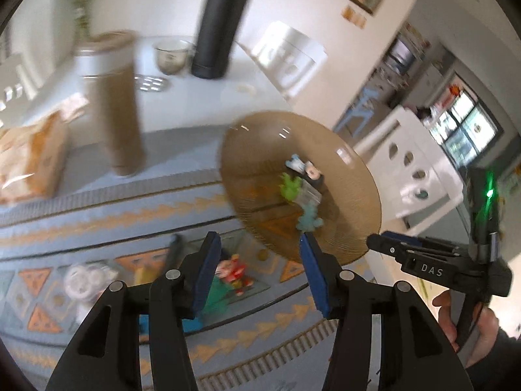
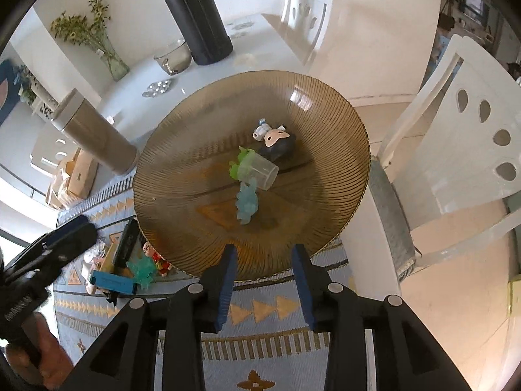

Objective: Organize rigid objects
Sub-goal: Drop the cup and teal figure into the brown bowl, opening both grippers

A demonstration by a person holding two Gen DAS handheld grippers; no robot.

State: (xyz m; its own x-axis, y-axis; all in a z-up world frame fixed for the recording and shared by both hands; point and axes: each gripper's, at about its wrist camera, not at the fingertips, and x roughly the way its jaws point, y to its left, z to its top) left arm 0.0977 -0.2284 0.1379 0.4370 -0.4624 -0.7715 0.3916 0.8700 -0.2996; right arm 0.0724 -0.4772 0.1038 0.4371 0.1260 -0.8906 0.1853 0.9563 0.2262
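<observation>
Toys gathered on amber plate, more waiting beside it

Amber ribbed glass plate point(image 2: 182, 176) lay on a blue patterned runner point(image 2: 260, 335), holding four small things clustered near its middle: a dark figurine with a pale face point(image 2: 276, 143), a green toy point(image 2: 239, 163), a clear plastic cup point(image 2: 259, 171) tipped on its side, and a pale blue translucent toy point(image 2: 247, 203). The cup's long axis ran level across the plate, with its mouth toward the green toy. The blue toy stretched from the cup toward the near rim.

Off the plate, just beside its left edge, sat a loose pile point(image 2: 130, 270): a red-and-yellow figure, a teal translucent toy, a blue box and a dark bar.

The right gripper point(image 2: 263, 280) hung over the plate's near rim, jaws apart and gripping nothing. The left gripper point(image 1: 257, 273) stood spread above the pile, also bare.

Farther back on the white table point(image 2: 260, 42) stood a tan canister point(image 2: 97, 137), a black flask point(image 2: 195, 16), a glass bowl point(image 2: 172, 55) and a vase of flowers point(image 2: 107, 55). White chairs point(image 2: 472, 150) flanked it.
</observation>
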